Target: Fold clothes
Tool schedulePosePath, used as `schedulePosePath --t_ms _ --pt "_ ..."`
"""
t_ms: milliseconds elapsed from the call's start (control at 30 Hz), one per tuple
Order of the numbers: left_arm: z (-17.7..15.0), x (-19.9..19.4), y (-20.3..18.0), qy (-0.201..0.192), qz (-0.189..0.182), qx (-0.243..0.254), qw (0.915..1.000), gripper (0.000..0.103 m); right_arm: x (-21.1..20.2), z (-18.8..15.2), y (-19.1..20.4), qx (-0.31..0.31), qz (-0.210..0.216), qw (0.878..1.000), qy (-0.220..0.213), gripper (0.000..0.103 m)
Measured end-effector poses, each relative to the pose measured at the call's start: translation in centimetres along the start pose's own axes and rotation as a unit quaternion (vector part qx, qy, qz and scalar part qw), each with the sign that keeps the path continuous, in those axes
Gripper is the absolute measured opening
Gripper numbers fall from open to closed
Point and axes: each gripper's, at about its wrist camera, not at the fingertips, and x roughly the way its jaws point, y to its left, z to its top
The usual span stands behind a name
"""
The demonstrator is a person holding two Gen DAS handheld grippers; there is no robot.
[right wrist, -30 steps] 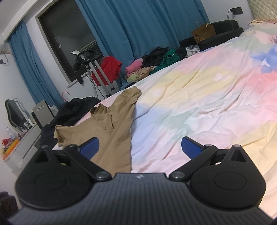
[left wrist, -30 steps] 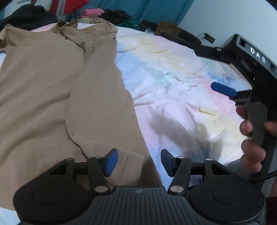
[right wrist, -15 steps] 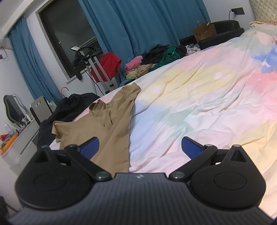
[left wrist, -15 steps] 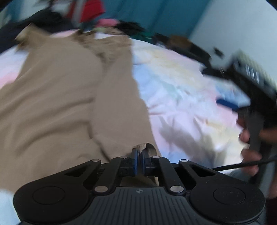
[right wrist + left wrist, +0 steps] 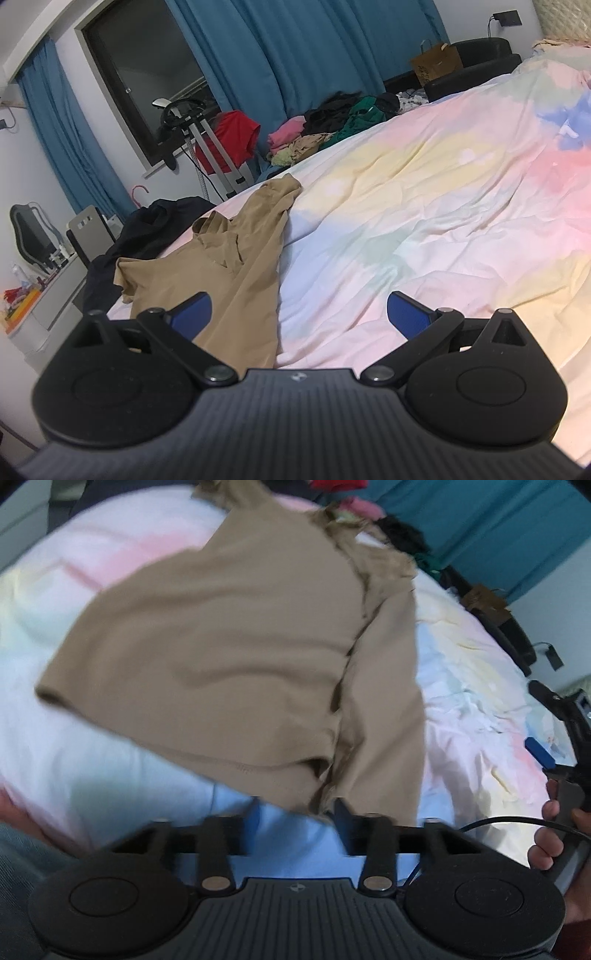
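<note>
Lying soft, creased tan shirt (image 5: 229,653); left claw (image 5: 297,821) reopened empty, right claw (image 5: 299,314) wide.

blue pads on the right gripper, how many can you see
2: one blue pad sits over the tan shirt, the other pad over the pastel bedsheet. Neither touches anything.

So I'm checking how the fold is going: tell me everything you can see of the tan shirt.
The tan shirt is a soft, thin-looking knit with a collar and short sleeves. It lies flat on the pastel bedsheet, its right side folded lengthwise over the body in a long panel, the hem nearest the camera slightly rumpled. The left gripper sits open at that hem, its fingers having just opened, gripping nothing.
</note>
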Motion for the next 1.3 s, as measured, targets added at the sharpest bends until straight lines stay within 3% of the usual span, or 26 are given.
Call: schedulePosePath --t_ms 100,267,333,433,533,700,767,833,1000,1033,1067,1200,1300 --pt "2.4 -0.2 -2.2 -0.028 0.023 0.036 0.9987 0.061 0.0 -0.2 0.5 -0.01 0.015 1.0 -0.005 0.103" --pt "8.4 0.0 -5.4 -0.106 0.024 0.087 0.9903 0.069 0.9 -0.2 2.5 -0.054 0.047 0.997 -0.007 0.102" --pt "10.5 0.5 -6.8 -0.149 0.046 0.113 0.9813 0.073 2.0 0.4 4.0 -0.076 0.048 0.996 -0.002 0.102" --pt "11.7 1.2 -7.3 -0.208 0.081 0.161 0.9613 0.082 4.9 1.7 6.4 -0.105 0.063 0.992 0.011 0.102" --pt "11.9 2.3 -5.4 -0.218 0.073 0.163 0.9594 0.082 9.3 2.9 8.9 -0.13 0.072 0.988 0.032 0.099" --pt "13.2 4.2 -1.2 -0.214 0.071 0.137 0.9645 0.082 20.3 3.9 12.8 -0.18 0.069 0.979 0.065 0.097" --pt "13.8 4.5 0.6 -0.214 0.075 0.119 0.9666 0.082 24.3 3.3 14.6 -0.232 0.047 0.969 0.064 0.087" --pt "14.4 4.6 1.5 -0.216 0.065 0.111 0.9681 0.082 28.0 3.0 15.5 -0.247 0.026 0.965 0.088 0.07" --pt "14.9 5.3 2.2 -0.214 0.047 0.107 0.9699 0.082 33.4 2.9 15.2 -0.223 -0.048 0.966 0.121 0.061" --pt "14.9 5.5 2.3 -0.21 0.044 0.108 0.9708 0.082 33.6 3.1 15.4 -0.224 -0.055 0.966 0.114 0.041" --pt "14.8 5.7 2.3 -0.206 0.042 0.108 0.9718 0.082 33.6 3.3 15.8 -0.229 -0.051 0.966 0.107 0.01" --pt "15.2 5.8 2.5 -0.209 0.043 0.103 0.9715 0.082 33.7 4.8 17.0 -0.213 -0.042 0.972 0.09 0.007" --pt "15.3 5.4 2.9 -0.213 0.039 0.09 0.9722 0.082 33.3 6.5 17.8 -0.198 -0.032 0.979 0.047 0.006"
